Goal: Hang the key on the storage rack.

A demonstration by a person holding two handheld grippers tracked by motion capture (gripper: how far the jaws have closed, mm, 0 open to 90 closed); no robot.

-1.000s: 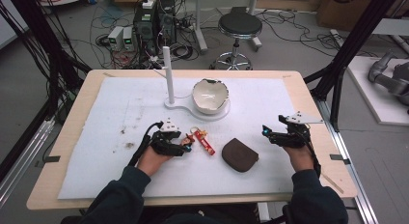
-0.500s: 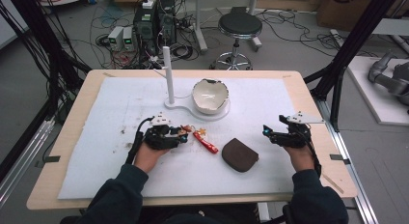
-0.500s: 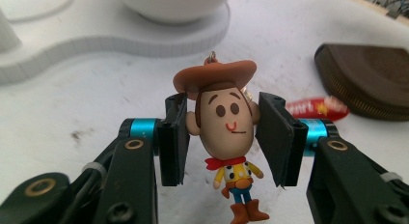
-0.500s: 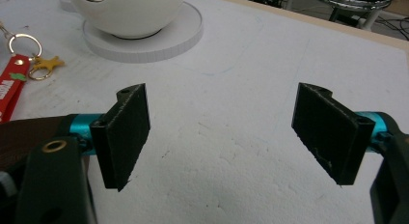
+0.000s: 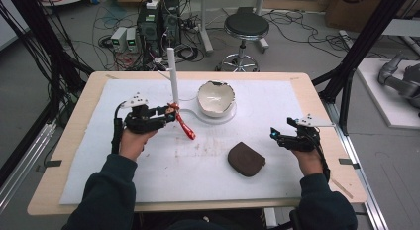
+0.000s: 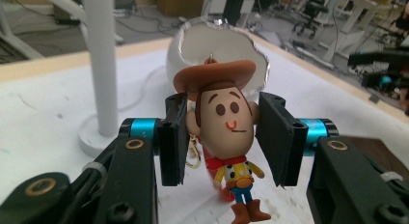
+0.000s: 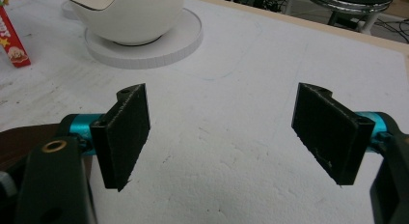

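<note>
My left gripper (image 5: 166, 116) is shut on a small cowboy figure (image 5: 173, 110) with a brown hat, gripping it by the head and holding it above the white mat. In the left gripper view the two jaws press either side of the figure's head (image 6: 226, 118), and its red tag (image 5: 187, 130) hangs below. Just beyond it stand a white post (image 5: 172, 74) and a broken-edged white bowl (image 5: 216, 97). My right gripper (image 5: 276, 137) is open low over the mat at the right, with nothing between its jaws (image 7: 222, 113).
The bowl (image 7: 130, 16) sits on a round white base (image 7: 144, 50). A dark brown pouch (image 5: 246, 159) lies on the mat between the two hands. The white mat (image 5: 297, 106) covers most of the wooden table (image 5: 317, 91).
My left gripper has lifted the cowboy figure off the mat and carried it back and to the left, toward the post. The right gripper has stayed put.
</note>
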